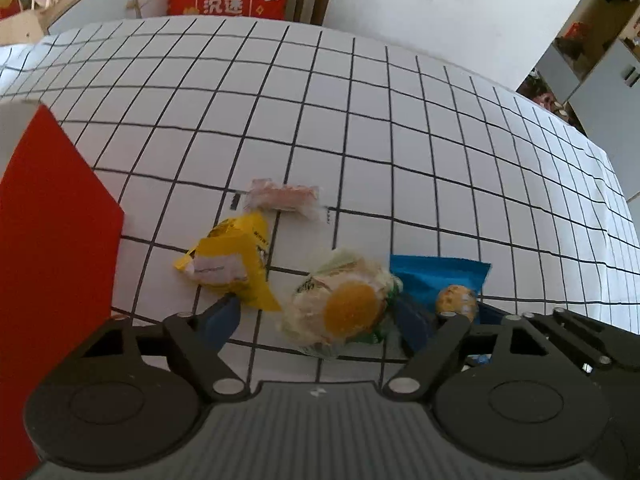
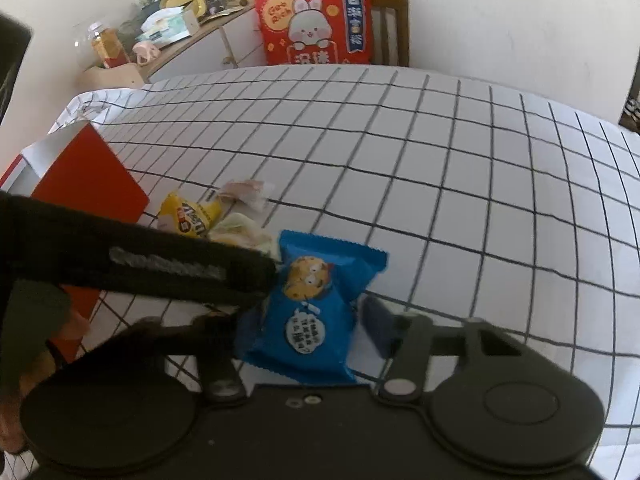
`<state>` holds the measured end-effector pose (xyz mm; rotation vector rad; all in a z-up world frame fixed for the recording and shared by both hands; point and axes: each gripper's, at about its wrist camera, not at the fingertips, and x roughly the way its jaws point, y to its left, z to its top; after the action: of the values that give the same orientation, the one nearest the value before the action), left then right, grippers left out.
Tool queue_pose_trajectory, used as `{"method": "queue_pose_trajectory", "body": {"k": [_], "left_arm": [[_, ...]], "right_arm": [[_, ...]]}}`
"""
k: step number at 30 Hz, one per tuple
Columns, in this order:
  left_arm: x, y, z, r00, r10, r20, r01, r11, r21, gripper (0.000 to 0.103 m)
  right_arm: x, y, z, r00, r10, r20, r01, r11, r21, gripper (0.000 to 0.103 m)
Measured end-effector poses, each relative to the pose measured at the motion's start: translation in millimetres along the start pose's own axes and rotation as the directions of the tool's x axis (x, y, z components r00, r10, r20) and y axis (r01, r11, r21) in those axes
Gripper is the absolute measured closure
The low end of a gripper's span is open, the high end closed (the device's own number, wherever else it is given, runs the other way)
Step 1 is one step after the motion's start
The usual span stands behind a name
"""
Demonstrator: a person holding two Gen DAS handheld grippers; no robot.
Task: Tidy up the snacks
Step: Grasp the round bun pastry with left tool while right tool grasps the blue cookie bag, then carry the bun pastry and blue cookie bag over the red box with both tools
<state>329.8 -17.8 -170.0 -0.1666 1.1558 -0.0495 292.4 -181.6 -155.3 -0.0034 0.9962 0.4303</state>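
**Both grippers down on the snack pile, grasp step under way**

Surface: white worktop (image 1: 400, 128) under a black-grid cloth. Red box (image 1: 52, 248) stands at 9 o'clock of the pile, open top only partly in view; likely the destination, though that is a guess.

Left gripper (image 1: 320, 320): fingers fairly wide apart, straddling the pale packet with the orange disc (image 1: 344, 312). Left finger (image 1: 224, 316) sits beside the yellow packet (image 1: 236, 264), apparently not on it; right finger is tucked between the pale packet and the blue one. No squeeze on the wrapper seen, so I read this as not yet gripped.

Right gripper (image 2: 308, 320): fingers partly closed around the blue cookie packet (image 2: 316, 308), which lies flat between them. Right finger (image 2: 378, 324) stands just off the wrapper edge; the left finger is hidden behind the other tool's dark arm (image 2: 160, 264), so contact there cannot be told. Not judged a firm hold.

Pink-and-clear wrapped sweet (image 1: 284, 198) lies at 12 o'clock of the pile, untouched.

Next move calls for: closing each pair until the crinkly wrappers are pinched, then lifting separately, since the two packets touch and the grippers crowd each other.
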Motion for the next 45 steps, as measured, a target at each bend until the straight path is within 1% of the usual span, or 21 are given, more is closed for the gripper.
{"method": "queue_pose_trajectory", "body": {"k": [3,6,8,9,10,14,16,21,28,33,45], "left_arm": [[0.7,1.3,-0.6,1.0,0.001,0.002,-0.001,1.0,0.01,0.02],[4.1,-5.1,-2.4,1.0,0.013,0.001,-0.013,0.999,0.039,0.023],[5.1,-10.8,-4.3,1.0,0.022,0.01,-0.023,0.998,0.057,0.029],[4.1,-13.4,-5.0,1.0,0.018,0.014,-0.019,0.998,0.062,0.038],[3.1,-15.3,-5.6,1.0,0.01,0.016,-0.011,0.998,0.065,0.05],[-1.4,-23.6,-10.1,0.999,0.041,0.024,-0.042,0.996,0.078,0.052],[-3.7,-23.9,-13.1,0.998,0.054,0.025,-0.055,0.996,0.075,0.056],[-17.8,-16.3,-24.1,0.998,0.053,0.028,-0.054,0.997,0.054,0.057],[-53.1,0.5,-40.7,0.998,0.049,0.04,-0.049,0.999,0.009,0.057],[-80.1,7.4,-51.9,0.997,0.058,0.053,-0.058,0.998,-0.005,0.057],[-143.4,24.3,-79.0,0.993,0.041,0.108,-0.04,0.999,-0.015,0.057]], "right_arm": [[-6.0,-8.3,-2.9,1.0,-0.003,0.004,0.003,1.0,0.01,0.06],[-11.0,-15.3,-5.8,1.0,-0.003,0.001,0.003,1.0,0.025,0.061],[-13.6,-17.4,-7.6,1.0,0.002,-0.004,-0.002,1.0,0.027,0.061],[-14.7,-16.3,-8.9,1.0,0.002,-0.005,-0.002,1.0,0.026,0.061],[-15.5,-16.4,-9.6,1.0,0.0,-0.005,0.0,1.0,0.026,0.061],[-19.1,-14.2,-10.2,1.0,-0.013,-0.003,0.013,0.999,0.033,0.062],[-23.0,-12.6,-10.6,1.0,-0.02,0.002,0.019,0.999,0.039,0.063],[-38.1,-4.1,-13.1,0.999,-0.028,0.015,0.028,0.999,0.036,0.063],[-67.0,14.8,-18.3,0.999,-0.028,0.028,0.027,0.999,0.035,0.063],[-88.1,31.7,-20.5,0.999,-0.013,0.043,0.012,1.0,0.026,0.064],[-133.9,72.7,-25.6,0.995,0.034,0.09,-0.032,0.999,-0.017,0.064]]}}
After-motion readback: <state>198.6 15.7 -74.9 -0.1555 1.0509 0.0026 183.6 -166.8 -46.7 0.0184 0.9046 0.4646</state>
